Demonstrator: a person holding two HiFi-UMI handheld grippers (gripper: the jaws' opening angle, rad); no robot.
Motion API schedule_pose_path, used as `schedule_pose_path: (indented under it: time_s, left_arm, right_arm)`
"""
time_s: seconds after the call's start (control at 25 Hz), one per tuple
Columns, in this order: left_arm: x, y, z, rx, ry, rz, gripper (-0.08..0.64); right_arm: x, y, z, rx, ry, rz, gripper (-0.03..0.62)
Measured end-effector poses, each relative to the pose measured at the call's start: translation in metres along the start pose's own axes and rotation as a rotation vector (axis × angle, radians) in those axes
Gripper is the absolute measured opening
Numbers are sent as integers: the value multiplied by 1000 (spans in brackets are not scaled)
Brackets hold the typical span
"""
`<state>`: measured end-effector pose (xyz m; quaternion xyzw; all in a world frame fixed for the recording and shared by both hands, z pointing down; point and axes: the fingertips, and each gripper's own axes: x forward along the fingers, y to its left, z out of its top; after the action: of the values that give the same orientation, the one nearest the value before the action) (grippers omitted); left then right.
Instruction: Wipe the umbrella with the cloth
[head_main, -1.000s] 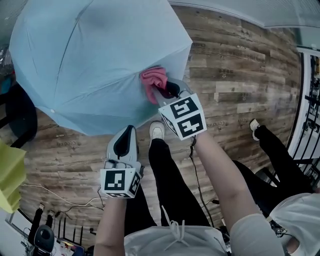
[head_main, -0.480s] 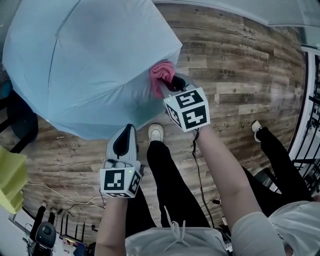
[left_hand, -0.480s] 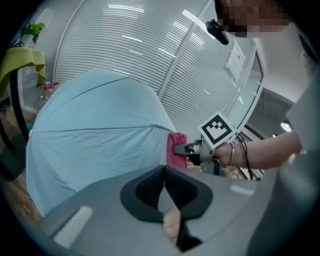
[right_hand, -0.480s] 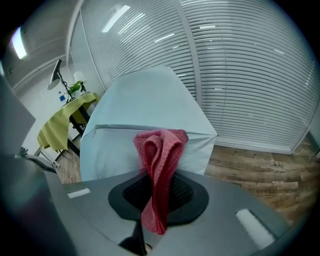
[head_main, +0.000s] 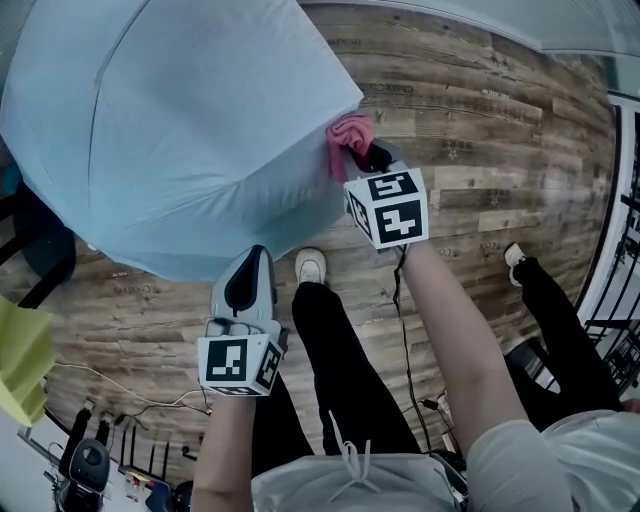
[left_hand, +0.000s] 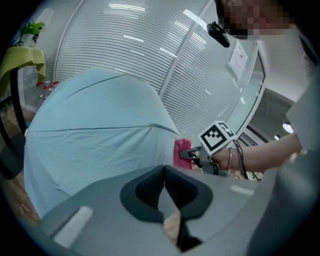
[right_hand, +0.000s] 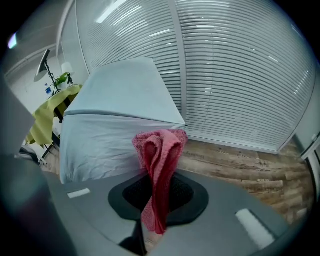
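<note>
Right gripper (right_hand: 159, 197) first: its fingers are clamped on the pink cloth (right_hand: 160, 150), which stands up out of them in a folded bunch, with a tail hanging down between the pads. The top of that bunch is pressed against the pale blue umbrella (head_main: 180, 130), at the canopy's right-hand edge. So we're mid-wipe, by our reading, and out at the margin of the fabric.

Left gripper (head_main: 255, 265) now: fingers drawn together, tips right at the canopy's near hem. We see nothing between them in the left gripper view, and we can't tell whether they pinch any fabric.

What does the stroke need? The canopy is soft and will give under the cloth. The open umbrella seems to sit on the wooden floor (head_main: 490, 120), so it may well roll or slide if we push hard. Light, even pressure, we'd say, following the slope of the panel rather than poking into it. Only a narrow fold of cloth is in contact, so overlapping passes would cover more. Watch the rim: run past it and the cloth slips off into air. Steadying the hem with the left gripper would help.
</note>
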<state>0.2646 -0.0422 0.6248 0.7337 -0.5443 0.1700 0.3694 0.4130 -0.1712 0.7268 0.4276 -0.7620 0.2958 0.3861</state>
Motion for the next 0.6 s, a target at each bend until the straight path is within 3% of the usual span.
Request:
schedule_pose_path:
  time_s: [0.32,0.6]
  left_arm:
    - [-6,-7,6,-24,-4,-9,8]
    - [-47,-20,38,7,-62,-40,8]
  right_arm:
    - [-33,-1,-3,46,-14,-53,57]
    - [-122,38,37,53,-166,-82,57]
